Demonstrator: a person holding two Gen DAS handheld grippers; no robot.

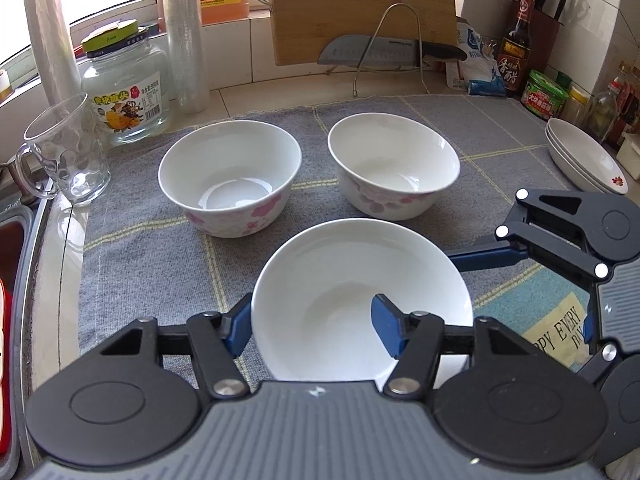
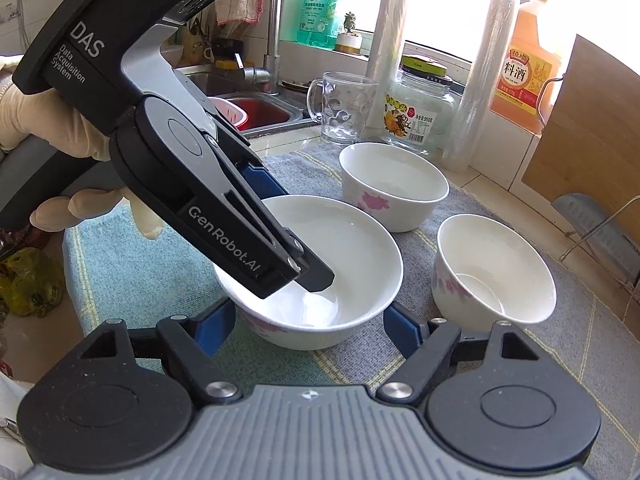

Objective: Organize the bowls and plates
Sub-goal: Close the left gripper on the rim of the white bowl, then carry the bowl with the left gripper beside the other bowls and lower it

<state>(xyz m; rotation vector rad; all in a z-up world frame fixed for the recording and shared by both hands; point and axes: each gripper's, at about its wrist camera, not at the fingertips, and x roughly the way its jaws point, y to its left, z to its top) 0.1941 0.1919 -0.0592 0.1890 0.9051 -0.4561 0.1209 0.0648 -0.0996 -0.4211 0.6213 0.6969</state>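
Three white bowls with pink flowers stand on a grey cloth. The near bowl (image 1: 352,296) (image 2: 320,272) has my left gripper (image 1: 316,326) straddling its left rim, one finger outside and one finger inside; the jaws look open around the rim, not pressed. My right gripper (image 2: 310,326) is open, its fingers on either side of the same bowl's near wall. The other two bowls (image 1: 230,188) (image 1: 394,170) stand behind, also in the right wrist view (image 2: 394,184) (image 2: 494,268). Two stacked white plates (image 1: 584,158) sit at the far right.
A glass mug (image 1: 66,148), a jar (image 1: 126,88), cling-film rolls (image 1: 186,36), a knife on a rack (image 1: 384,54) and sauce bottles (image 1: 518,44) line the back. A sink (image 2: 256,108) lies to the left.
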